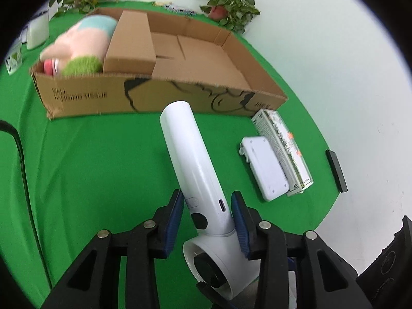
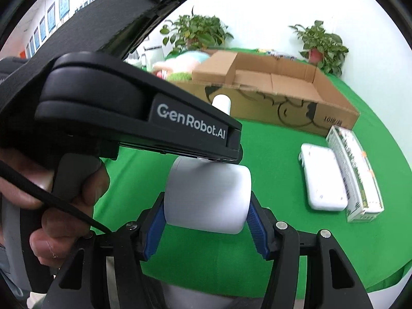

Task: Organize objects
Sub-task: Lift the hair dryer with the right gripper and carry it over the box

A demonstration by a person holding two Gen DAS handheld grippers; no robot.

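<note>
Your left gripper [image 1: 208,221] is clamped on the handle of a white plastic handheld fan [image 1: 191,159], its blue pads [image 1: 175,221] pressing both sides just above the round fan head. The handle points up and away toward the box. Your right gripper [image 2: 206,219] is closed on the white cylindrical fan head [image 2: 208,195] of the same device, one blue pad on each flank. In the right wrist view, the left gripper's black body crosses above the head, with your hand [image 2: 51,206] wrapped around its grip.

Beneath the fan lies a green cloth-covered table [image 1: 103,167]. To the right on the cloth, a flat white rectangular plastic case [image 1: 264,166] lies just beside a long printed carton in clear wrap [image 1: 283,149]; whether they touch cannot be told. Beyond the fan stands a shallow open brown cardboard box [image 1: 159,97]. Its left end holds a pastel plush toy [image 1: 82,43] next to a cardboard divider [image 1: 131,46]. The right compartment shows bare cardboard. Two potted green plants [image 1: 226,5] stand at the table's far edge.
</note>
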